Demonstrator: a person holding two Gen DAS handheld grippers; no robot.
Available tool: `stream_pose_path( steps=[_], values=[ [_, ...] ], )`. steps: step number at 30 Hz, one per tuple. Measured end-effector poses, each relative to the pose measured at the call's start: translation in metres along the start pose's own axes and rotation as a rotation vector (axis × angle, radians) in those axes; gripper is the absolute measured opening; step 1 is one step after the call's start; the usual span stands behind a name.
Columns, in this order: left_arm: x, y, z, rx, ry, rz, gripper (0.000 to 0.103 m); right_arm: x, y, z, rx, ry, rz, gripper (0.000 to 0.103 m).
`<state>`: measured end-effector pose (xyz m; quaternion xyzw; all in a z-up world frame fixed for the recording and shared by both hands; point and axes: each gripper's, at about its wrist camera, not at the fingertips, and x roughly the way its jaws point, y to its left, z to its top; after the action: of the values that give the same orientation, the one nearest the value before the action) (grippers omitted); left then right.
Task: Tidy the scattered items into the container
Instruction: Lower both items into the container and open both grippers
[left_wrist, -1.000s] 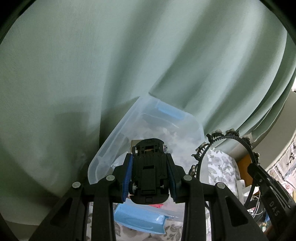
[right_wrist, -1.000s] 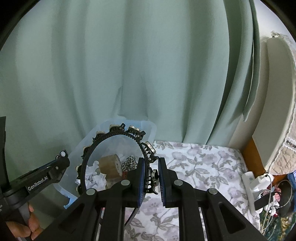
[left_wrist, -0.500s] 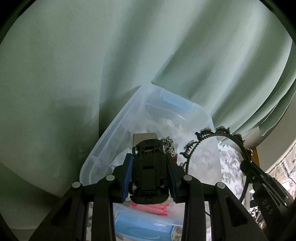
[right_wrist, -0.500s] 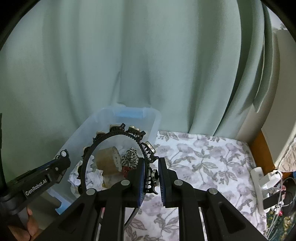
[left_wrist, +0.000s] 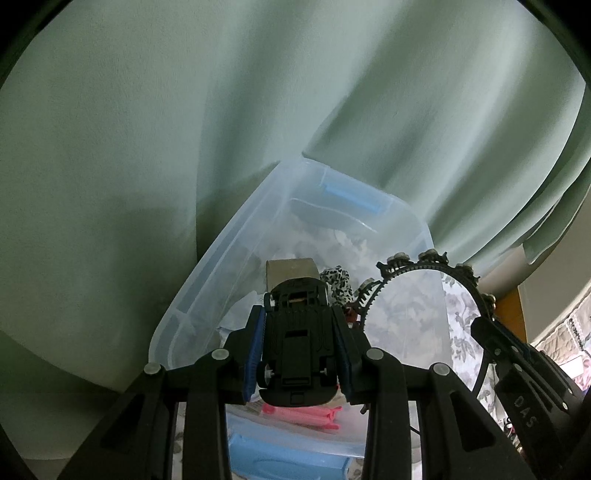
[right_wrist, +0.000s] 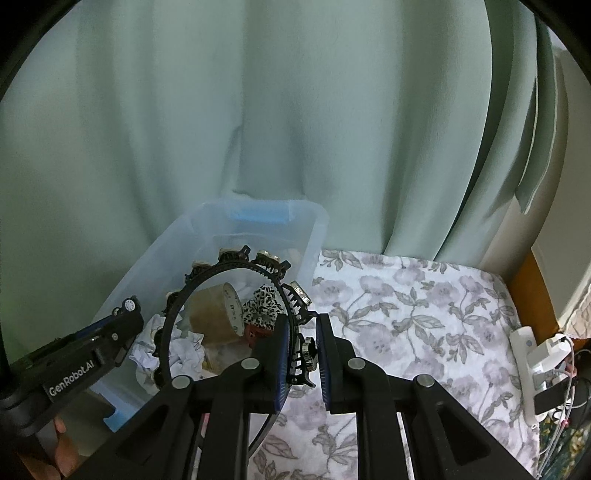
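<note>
In the left wrist view, the left tool (left_wrist: 298, 360) held a black toy car (left_wrist: 297, 343) belly-up, its blue pads pressed against the car's two sides, above the near end of the clear plastic storage bin (left_wrist: 229, 266), which stood against a pale green curtain (left_wrist: 184, 110). Inside the bin lay a roll of brown tape (left_wrist: 291, 271), a leopard-print scrunchie (left_wrist: 338, 284), crumpled white paper and, at the near wall, pink clips (left_wrist: 299, 413). The car looked light, rigid and smooth-shelled; a hold across the flanks between the wheels seemed the safest, since the wheels could roll under the pads. At the right edge the other tool carried a black toothed headband (left_wrist: 417, 266) trimmed with small ornaments, arching over the bin's right rim. In the right wrist view, the right tool (right_wrist: 301, 356) was nearly closed, pinching that headband (right_wrist: 236, 264) at one thin side, the loop hanging over the bin (right_wrist: 317, 229) and framing the tape roll (right_wrist: 218, 310) and scrunchie (right_wrist: 260, 306). The headband was likely springy and light, with teeth and ornaments that could snag, so a hold on the plain band suited it best. The floral bedsheet (right_wrist: 406, 317) spread to the right, and the left tool (right_wrist: 125, 317) with the car's wheel showed at the near left.
</note>
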<state>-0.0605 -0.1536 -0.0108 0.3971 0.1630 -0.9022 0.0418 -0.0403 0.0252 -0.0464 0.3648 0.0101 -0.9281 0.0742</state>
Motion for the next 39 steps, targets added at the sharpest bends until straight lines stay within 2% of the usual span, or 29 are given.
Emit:
stream_pose_path(
  steps=[5, 12, 15, 19, 22, 23, 28, 31, 39],
  values=[
    [-0.002, 0.000, 0.001, 0.001, -0.004, 0.006, 0.036, 0.003, 0.002, 0.000, -0.006, 0.009, 0.011, 0.018],
    [-0.002, 0.001, 0.003, -0.009, -0.004, 0.019, 0.046, 0.000, 0.007, -0.001, -0.030, 0.009, 0.071, 0.020],
    [-0.002, 0.000, 0.004, -0.009, -0.005, 0.018, 0.052, -0.001, 0.013, -0.003, -0.057, 0.015, 0.070, 0.020],
    [-0.003, 0.000, 0.004, -0.009, -0.003, 0.017, 0.054, -0.001, 0.010, -0.006, -0.046, 0.028, 0.064, 0.029],
    [-0.005, -0.001, 0.004, -0.012, 0.003, 0.014, 0.055, -0.003, 0.005, -0.006, -0.025, 0.030, 0.058, 0.050],
    [-0.006, -0.001, 0.004, -0.010, 0.004, 0.014, 0.055, -0.005, 0.004, -0.006, -0.016, 0.026, 0.059, 0.053],
    [-0.017, -0.005, 0.002, 0.000, -0.001, 0.014, 0.060, -0.011, 0.001, -0.005, -0.002, 0.020, 0.054, 0.056],
    [-0.023, -0.006, 0.001, 0.000, -0.008, 0.013, 0.068, -0.016, -0.001, -0.005, 0.009, 0.017, 0.056, 0.057],
    [-0.040, -0.015, -0.002, 0.022, -0.016, 0.010, 0.070, -0.034, -0.015, -0.008, 0.048, -0.001, 0.048, 0.058]
  ],
)
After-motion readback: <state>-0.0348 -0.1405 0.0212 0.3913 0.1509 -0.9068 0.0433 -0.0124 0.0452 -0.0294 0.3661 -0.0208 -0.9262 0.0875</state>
